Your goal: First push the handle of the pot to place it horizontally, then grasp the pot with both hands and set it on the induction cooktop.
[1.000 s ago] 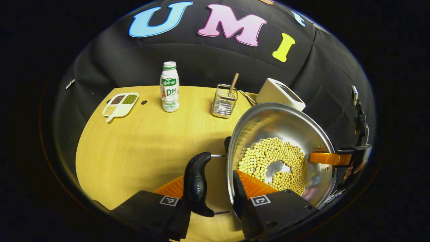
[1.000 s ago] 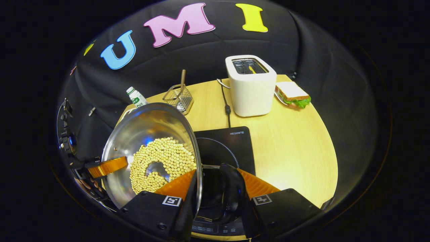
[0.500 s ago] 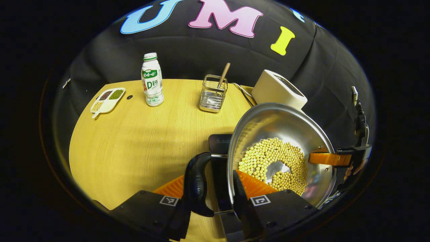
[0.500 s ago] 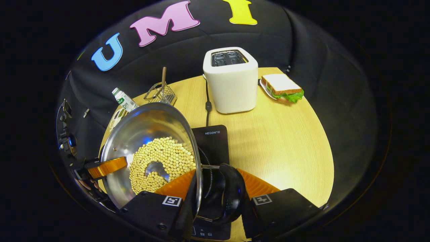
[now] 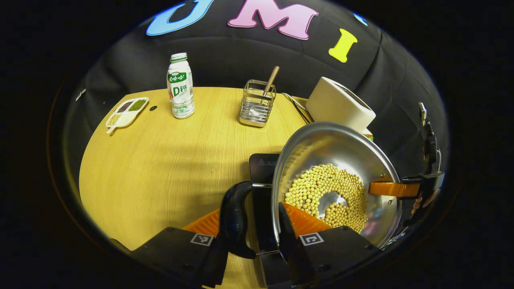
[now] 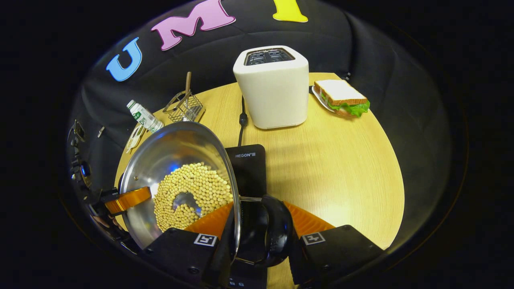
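Note:
The steel pot (image 5: 333, 148) holds yellow beans (image 5: 321, 188) and hangs tilted above the black induction cooktop (image 5: 262, 165). My left gripper (image 5: 251, 210) is shut on the pot's black side handle (image 5: 235, 218), one orange finger outside the handle and one inside the rim. In the right gripper view the pot (image 6: 176, 148) is at the left, over the cooktop (image 6: 247, 164). My right gripper (image 6: 259, 205) is shut on the opposite black handle (image 6: 277, 230) in the same way. Each view shows the other gripper's orange finger (image 5: 391, 188) (image 6: 128, 198) at the far rim.
A white toaster (image 6: 273, 86) with its cord stands just behind the cooktop, a sandwich (image 6: 341, 96) to its right. Farther left stand a wire basket with a spoon (image 5: 257, 104), a bottle (image 5: 180, 86) and a divided dish (image 5: 126, 112). The round wooden table (image 5: 160, 168) is bare at left.
Both grippers have carried the pot rightward and toward the toaster. The cooktop has come into the left gripper view under the pot. Neither grip has changed.

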### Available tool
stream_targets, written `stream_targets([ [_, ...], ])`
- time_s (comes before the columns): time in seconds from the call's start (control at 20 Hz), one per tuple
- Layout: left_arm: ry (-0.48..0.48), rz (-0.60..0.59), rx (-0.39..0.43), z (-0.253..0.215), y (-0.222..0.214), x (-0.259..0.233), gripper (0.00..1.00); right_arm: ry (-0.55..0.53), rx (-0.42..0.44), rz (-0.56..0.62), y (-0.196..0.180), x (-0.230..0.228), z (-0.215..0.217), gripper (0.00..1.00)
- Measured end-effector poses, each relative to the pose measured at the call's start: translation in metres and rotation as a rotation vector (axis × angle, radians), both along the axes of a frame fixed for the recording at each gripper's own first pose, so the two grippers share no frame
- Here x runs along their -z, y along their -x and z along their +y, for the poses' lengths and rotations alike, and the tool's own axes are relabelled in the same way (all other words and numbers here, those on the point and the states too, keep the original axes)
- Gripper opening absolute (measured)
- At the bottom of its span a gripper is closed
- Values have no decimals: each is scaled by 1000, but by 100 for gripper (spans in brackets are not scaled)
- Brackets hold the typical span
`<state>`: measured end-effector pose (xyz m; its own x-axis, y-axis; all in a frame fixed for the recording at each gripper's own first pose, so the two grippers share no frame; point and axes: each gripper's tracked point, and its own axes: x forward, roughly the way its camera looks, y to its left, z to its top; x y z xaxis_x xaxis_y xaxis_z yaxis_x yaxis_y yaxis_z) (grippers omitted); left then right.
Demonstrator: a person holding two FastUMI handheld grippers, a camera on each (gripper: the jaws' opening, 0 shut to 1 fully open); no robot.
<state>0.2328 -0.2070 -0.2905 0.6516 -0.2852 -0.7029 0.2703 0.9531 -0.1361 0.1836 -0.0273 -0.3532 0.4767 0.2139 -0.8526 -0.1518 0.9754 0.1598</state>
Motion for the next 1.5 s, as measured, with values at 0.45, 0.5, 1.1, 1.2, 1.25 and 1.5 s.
stream_targets([
  [0.45, -17, 18, 2, 3, 3, 1, 67, -27, 30, 32, 3, 5, -3, 64],
  [0.5, -25, 27, 1, 4, 4, 2, 67, -34, 46, 48, 5, 5, -3, 64],
  [1.1, 10, 29, -105, 15, 44, -41, 96, -86, 85, -84, 24, -60, -25, 99],
  [1.2, 17, -12, -90, 16, 56, -59, 96, -58, 100, -153, 33, -80, -34, 99],
  [1.25, 24, -34, -87, 17, 61, -70, 96, -36, 108, -189, 40, -91, -40, 99],
  [1.5, 32, -236, -97, 31, 87, -140, 96, 39, 163, -391, 76, -155, -54, 99],
])
